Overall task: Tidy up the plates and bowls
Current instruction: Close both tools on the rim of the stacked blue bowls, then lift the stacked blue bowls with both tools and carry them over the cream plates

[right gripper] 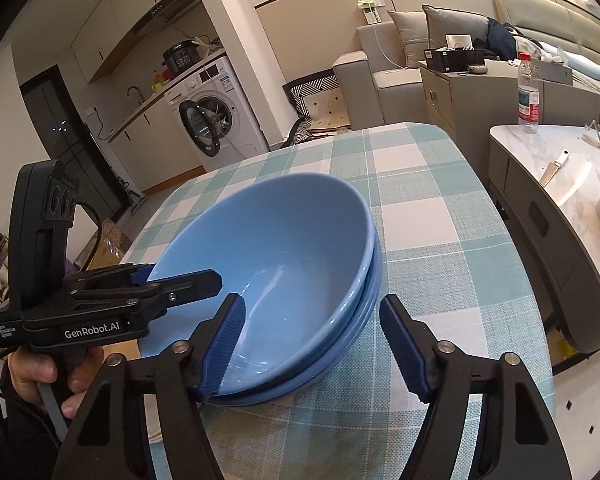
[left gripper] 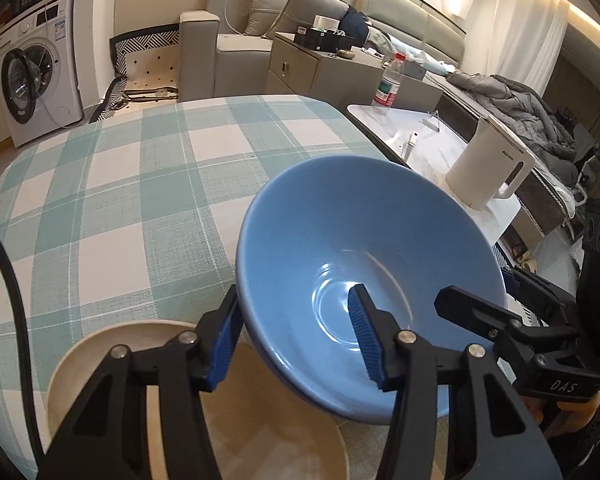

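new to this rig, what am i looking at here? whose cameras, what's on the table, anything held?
There is no robot arm here. A person holds a two-finger gripper in each hand, and each gripper carries a fisheye camera looking along its fingers.

The left wrist view belongs to the left gripper. The right wrist view belongs to the right gripper, and at its left edge it also shows the other gripper held in a hand.

On the checked tablecloth sits a stack of blue bowls, with a beige bowl beside it.

Each gripper straddles the stack's rim from its own side, one finger inside and one outside. The right gripper's outer pad stands clear of the bowls, so it is not gripping. I cannot tell whether the left one is pressing on the rim. Nothing looks lifted.
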{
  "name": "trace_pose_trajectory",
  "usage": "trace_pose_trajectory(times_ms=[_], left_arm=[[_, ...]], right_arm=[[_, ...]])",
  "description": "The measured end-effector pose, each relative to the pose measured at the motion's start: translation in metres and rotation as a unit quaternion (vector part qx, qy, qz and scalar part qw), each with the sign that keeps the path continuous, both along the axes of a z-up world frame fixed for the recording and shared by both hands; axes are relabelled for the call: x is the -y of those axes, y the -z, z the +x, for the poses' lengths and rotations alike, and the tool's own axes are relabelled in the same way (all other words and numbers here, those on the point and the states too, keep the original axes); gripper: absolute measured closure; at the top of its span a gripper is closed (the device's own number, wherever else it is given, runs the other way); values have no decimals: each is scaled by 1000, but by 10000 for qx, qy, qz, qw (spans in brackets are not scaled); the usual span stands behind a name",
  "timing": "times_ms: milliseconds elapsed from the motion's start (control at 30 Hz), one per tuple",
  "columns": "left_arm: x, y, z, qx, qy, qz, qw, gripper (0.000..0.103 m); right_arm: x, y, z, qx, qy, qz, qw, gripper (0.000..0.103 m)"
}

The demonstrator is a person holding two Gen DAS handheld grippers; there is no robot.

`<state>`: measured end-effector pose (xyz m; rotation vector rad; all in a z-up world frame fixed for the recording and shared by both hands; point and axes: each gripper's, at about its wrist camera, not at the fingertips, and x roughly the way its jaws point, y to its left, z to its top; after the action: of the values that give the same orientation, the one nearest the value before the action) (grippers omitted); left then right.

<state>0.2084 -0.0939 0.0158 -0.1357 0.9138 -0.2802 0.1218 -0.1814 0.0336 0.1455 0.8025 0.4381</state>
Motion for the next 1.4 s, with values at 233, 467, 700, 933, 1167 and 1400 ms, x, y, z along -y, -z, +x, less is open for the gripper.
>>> trace_pose_trajectory(times_ms=[233, 467, 700, 933, 1167, 1400], left_arm=[[0, 1, -1, -37, -101, 60, 9999, 56], [3, 0, -3, -31, -85, 102, 9999, 56], [7, -11, -7, 108, -60, 113, 9999, 56], [9, -22, -12, 207, -66, 127, 9997, 56], [8, -31, -18, 301, -72, 141, 9994, 56], [2, -40, -26, 433, -107, 115, 9989, 56]], right_arm=[[-3, -3, -5, 98, 2, -130, 9999, 38], [1, -7, -7, 160, 64, -106, 9998, 38], [6, -19, -13, 302, 95, -47, 9995, 38], [11, -33, -24, 473, 92, 20, 9988, 38], [9, -45, -32, 603, 70, 34, 9981, 38], [3, -53, -39, 718, 10, 57, 9974, 38]])
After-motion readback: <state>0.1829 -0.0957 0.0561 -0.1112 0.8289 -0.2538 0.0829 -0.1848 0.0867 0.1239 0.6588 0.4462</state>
